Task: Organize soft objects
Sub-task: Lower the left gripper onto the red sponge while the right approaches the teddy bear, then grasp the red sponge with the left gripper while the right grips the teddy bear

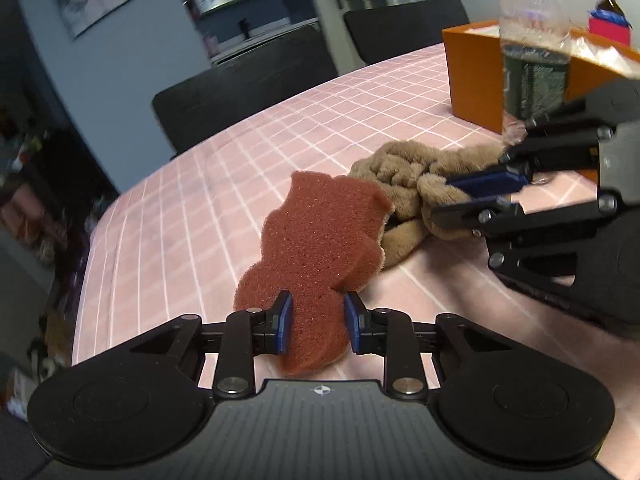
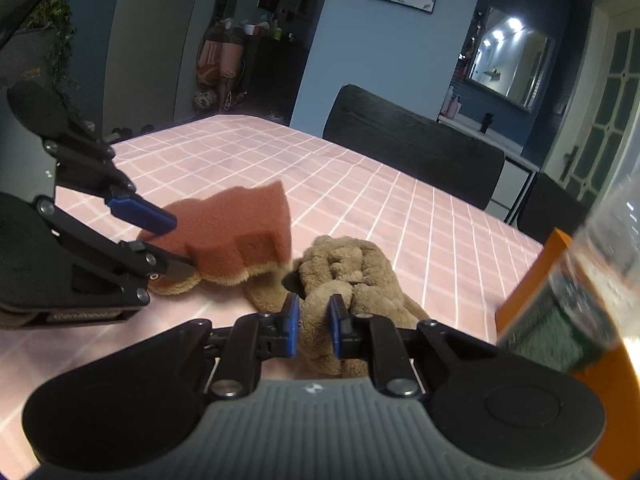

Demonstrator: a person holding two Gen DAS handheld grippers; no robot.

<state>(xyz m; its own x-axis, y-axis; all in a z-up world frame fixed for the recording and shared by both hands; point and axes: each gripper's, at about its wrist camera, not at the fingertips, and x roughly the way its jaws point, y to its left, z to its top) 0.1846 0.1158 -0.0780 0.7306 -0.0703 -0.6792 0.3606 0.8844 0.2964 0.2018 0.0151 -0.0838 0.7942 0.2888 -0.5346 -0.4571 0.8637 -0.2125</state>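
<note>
We've got the sponge (image 1: 320,248) clamped in the left gripper (image 1: 318,326), blue pads pressed into its sides near the close end. It's a reddish-brown, wavy-edged foam piece, tilted up off the table (image 1: 240,184); its far end overlaps the plush toy (image 1: 404,184). From the right wrist view the sponge (image 2: 236,236) sits over a furry tan edge; we can't tell if that edge is glued to it or part of the toy.

The plush toy (image 2: 348,276) is a brown, bunched-up heap lying on the table, just right of the sponge and touching it. Our right gripper (image 2: 314,326) is pinched on a fold of its fur, pads narrow with fabric squeezed between them. In the left wrist view the right gripper (image 1: 476,192) comes in from the right, fingers buried in the toy.

Table has a pink cloth with a white grid. An orange box (image 1: 476,76) stands behind the toy, near it, with white stuff inside. A clear plastic bottle (image 1: 534,40) with a dark label stands in front of the box, close to the toy. Dark chairs (image 2: 412,148) line the far edge.
</note>
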